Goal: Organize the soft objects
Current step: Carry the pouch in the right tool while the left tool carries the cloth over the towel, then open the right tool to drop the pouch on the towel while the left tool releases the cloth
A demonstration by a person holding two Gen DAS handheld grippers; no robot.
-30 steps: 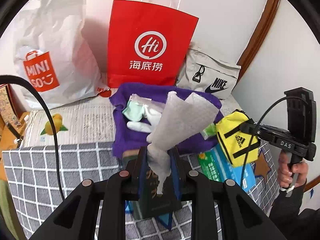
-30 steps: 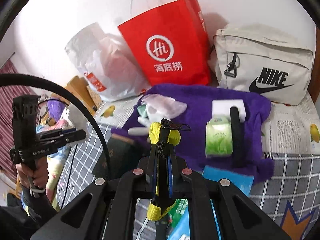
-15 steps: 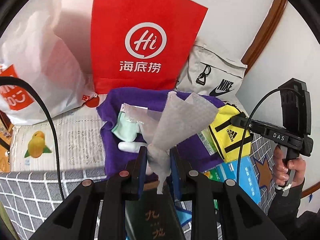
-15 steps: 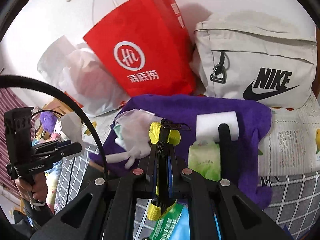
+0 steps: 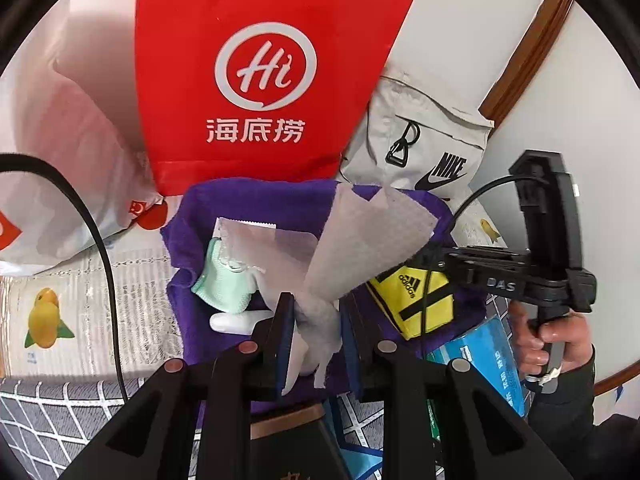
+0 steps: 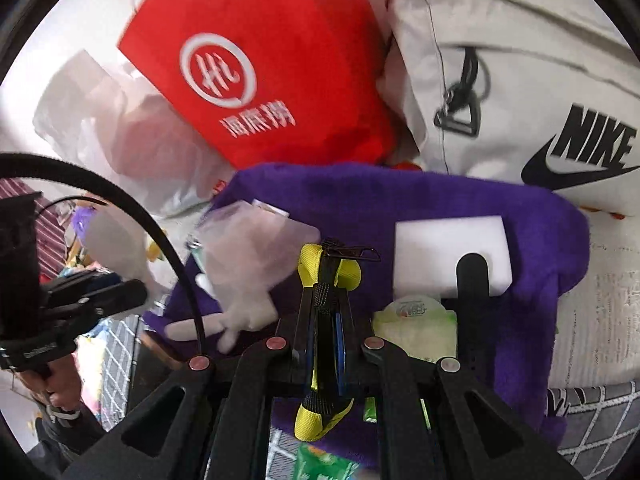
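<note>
My left gripper is shut on the lower end of a grey-white cloth sheet, which fans up over the purple towel. On the towel lie a mint-green item in a clear bag and a white piece. My right gripper is shut on a yellow Adidas pouch, held above the towel. A white sponge, a green tissue pack and a black strap lie on the towel to its right. The pouch also shows in the left wrist view.
Behind the towel stand a red paper bag, a grey Nike bag and a white plastic bag. A blue pack and a dark box lie on the checked cover. A hand holds the right gripper.
Both grippers have moved forward and down toward the purple towel, which with the bags now looms larger. The cloth and the yellow pouch stay held.
</note>
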